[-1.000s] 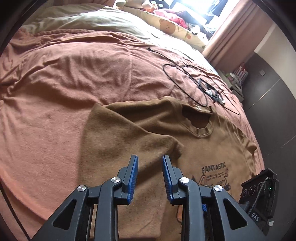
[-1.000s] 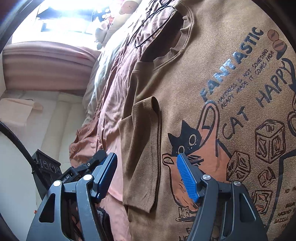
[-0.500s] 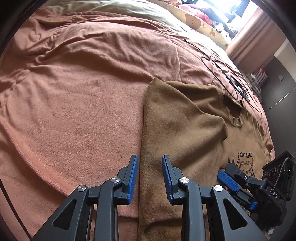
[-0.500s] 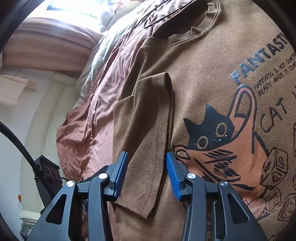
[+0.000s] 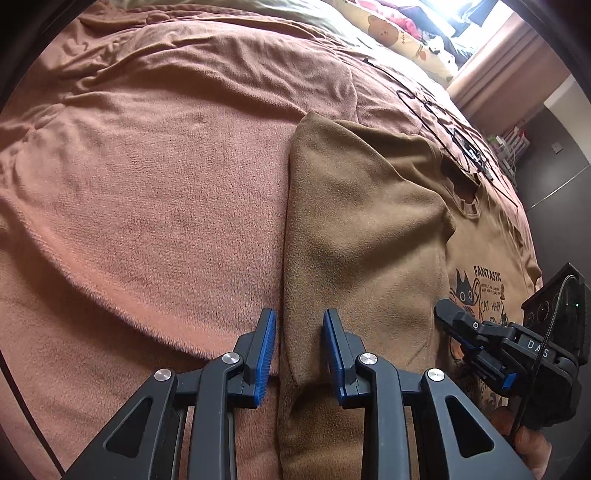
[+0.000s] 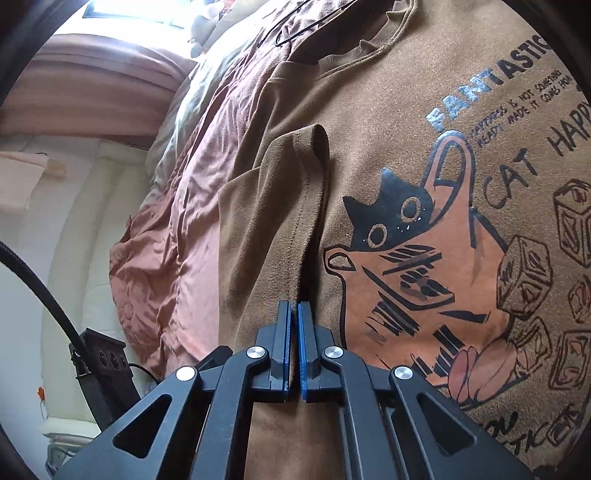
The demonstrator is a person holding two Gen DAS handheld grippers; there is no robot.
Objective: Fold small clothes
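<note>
A brown T-shirt [image 5: 362, 229] with a cat print [image 6: 406, 229] lies flat on the bed, its left side folded inward with the sleeve [image 6: 288, 206] on top. My left gripper [image 5: 299, 314] is open and low over the shirt's folded left edge, which runs between its blue pads [image 5: 267, 343] without being pinched. My right gripper [image 6: 293, 306] is closing to shut on the sleeve's hem, the cloth squeezed between its pads. In the left wrist view the right gripper [image 5: 448, 314] shows at the lower right, at the sleeve's edge.
A rust-coloured blanket [image 5: 147, 184] covers the bed. A black cable [image 5: 436, 110] lies beyond the shirt's collar. Pillows and soft toys [image 5: 399, 33] sit at the far end by a curtain [image 5: 509, 66]. A hand [image 5: 524, 443] holds the right gripper.
The right gripper's jaws closed from wide open onto the sleeve hem. The left gripper moved down and across to the shirt's folded left edge, its opening unchanged.
</note>
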